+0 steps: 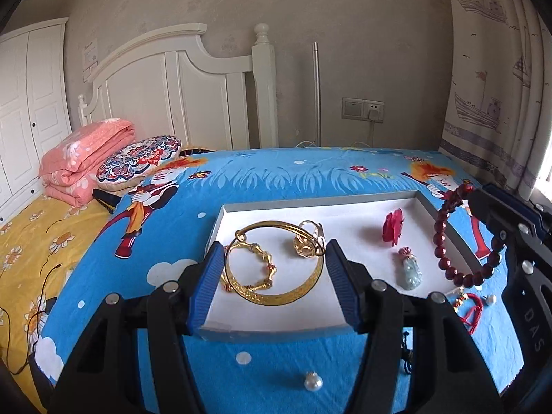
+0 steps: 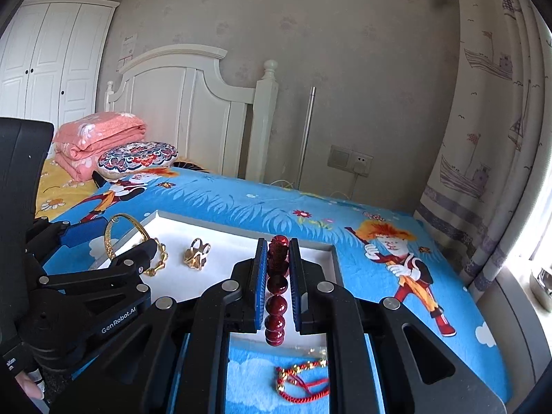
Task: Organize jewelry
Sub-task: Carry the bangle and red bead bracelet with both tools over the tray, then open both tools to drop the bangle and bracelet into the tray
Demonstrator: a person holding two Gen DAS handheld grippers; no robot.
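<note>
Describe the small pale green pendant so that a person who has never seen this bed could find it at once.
On the blue cartoon bedsheet lies a shallow white tray. In its right half, below the red flower ornament, rests the pendant. It is the only pale, stone-like piece there; the gold bangle and gold ring lie further left.

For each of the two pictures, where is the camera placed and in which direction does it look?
Left wrist view: on the left gripper, open, looking forward over the white tray toward the headboard; the right gripper enters at right holding the bead bracelet.
Right wrist view: on the right gripper, shut on the bead bracelet, facing the same wall; the left gripper and a fingertip show at left.
Shared: white tray, gold bangle, headboard.
</note>
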